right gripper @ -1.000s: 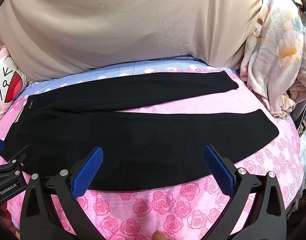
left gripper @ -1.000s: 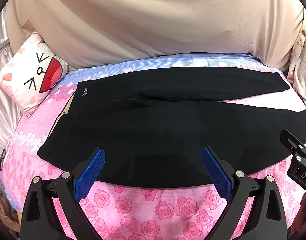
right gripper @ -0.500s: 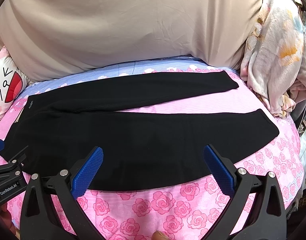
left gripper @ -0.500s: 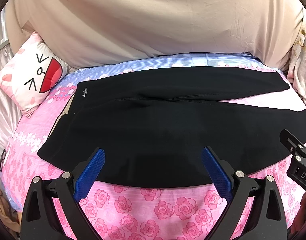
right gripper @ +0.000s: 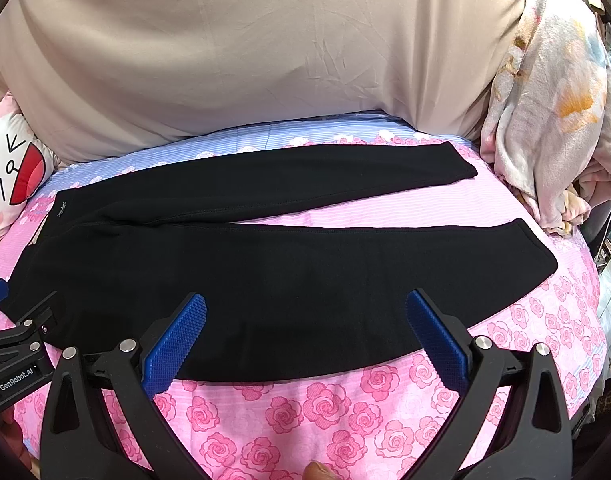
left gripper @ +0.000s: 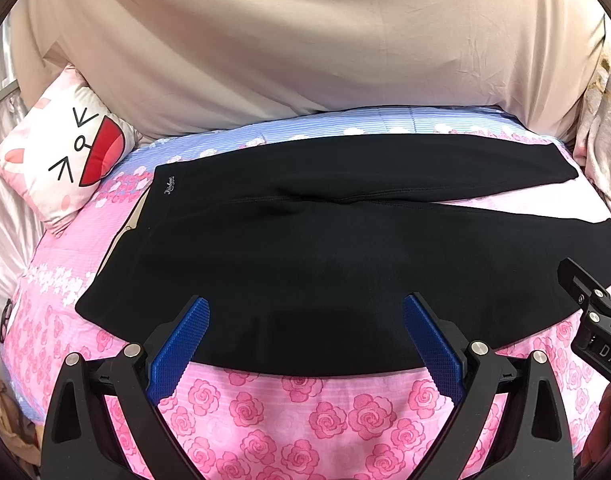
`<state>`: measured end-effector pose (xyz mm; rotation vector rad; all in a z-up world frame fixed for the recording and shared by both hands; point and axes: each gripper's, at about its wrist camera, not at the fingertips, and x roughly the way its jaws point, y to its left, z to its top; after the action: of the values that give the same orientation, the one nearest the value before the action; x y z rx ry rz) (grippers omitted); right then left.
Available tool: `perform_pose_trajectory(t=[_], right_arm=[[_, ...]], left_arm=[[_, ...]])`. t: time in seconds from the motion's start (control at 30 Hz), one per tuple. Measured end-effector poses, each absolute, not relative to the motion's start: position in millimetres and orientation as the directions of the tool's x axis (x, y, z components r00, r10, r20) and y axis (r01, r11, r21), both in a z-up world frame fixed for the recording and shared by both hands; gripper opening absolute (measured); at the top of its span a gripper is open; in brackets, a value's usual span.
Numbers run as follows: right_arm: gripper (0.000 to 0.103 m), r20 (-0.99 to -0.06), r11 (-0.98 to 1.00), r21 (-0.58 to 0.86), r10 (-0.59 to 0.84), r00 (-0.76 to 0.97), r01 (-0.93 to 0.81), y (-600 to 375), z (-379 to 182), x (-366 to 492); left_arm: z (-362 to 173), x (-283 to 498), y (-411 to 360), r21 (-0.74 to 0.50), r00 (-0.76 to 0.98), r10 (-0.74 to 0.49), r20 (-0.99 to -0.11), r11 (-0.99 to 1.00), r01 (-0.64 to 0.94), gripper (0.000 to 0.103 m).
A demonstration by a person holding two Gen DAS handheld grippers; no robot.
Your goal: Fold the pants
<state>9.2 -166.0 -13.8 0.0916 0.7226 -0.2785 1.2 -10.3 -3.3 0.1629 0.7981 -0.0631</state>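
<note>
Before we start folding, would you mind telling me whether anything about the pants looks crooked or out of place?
Nothing stands out as wrong. The black pants lie flat on the rose-print bedspread, legs spread apart in a narrow V. The only irregularity is a small pucker at the crotch. Both grippers are open and hold nothing.

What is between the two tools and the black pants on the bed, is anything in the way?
Nothing visible blocks them. The black pants lie flat on the pink rose bedspread. The left tool and the right tool are both open over the near edge. The cartoon pillow sits off to the side.
</note>
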Motion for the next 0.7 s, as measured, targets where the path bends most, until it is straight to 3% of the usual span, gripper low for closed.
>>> perform_pose_trajectory(t=[0.7], right_arm=[[0.098,-0.683,0.959,0.002,-0.205,0.701,0.282,-169.5,-24.1,21.0]], left_arm=[[-8.1,10.0,-4.5,0.138,0.678,0.024,-0.734,0.984,0.114,0.095]])
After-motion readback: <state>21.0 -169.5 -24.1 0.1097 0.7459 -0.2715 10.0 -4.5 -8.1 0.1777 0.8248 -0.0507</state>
